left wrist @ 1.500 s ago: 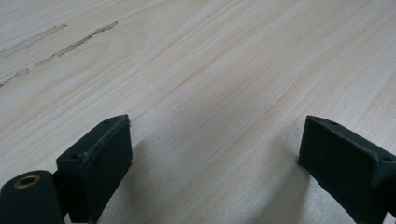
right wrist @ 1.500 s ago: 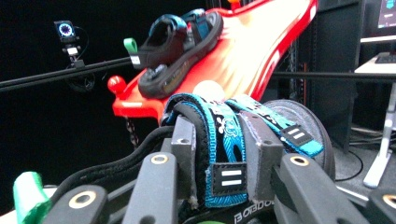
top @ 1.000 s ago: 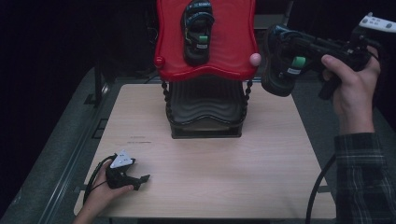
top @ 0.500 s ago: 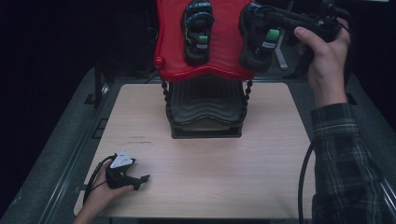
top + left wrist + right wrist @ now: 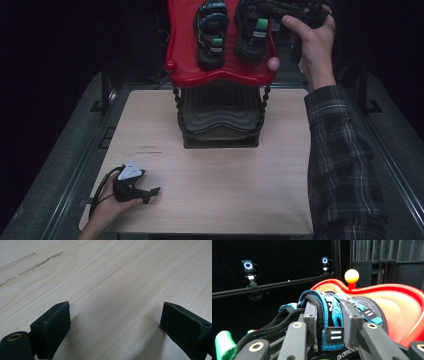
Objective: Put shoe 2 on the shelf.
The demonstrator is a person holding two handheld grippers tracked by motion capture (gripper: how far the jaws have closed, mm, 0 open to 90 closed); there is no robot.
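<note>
A red shelf tops a black rack at the back middle of the wooden table. One black sandal with blue straps lies on the shelf's left half. A second sandal sits beside it on the right half, and my right gripper is shut on its blue strap. The right gripper view shows both jaws pressed against that strap, with the red shelf beyond. My left gripper rests on the table's front left corner. The left gripper stands open over bare wood.
A yellow ball knob stands on the shelf's corner, and a pink knob on its front right corner. A green tag hangs from the held sandal. Dark marks streak the wood near the left gripper. Metal rails flank the table.
My right gripper has carried the second sandal leftward from beside the shelf onto its right half, next to the first sandal. The left gripper has stayed put.
</note>
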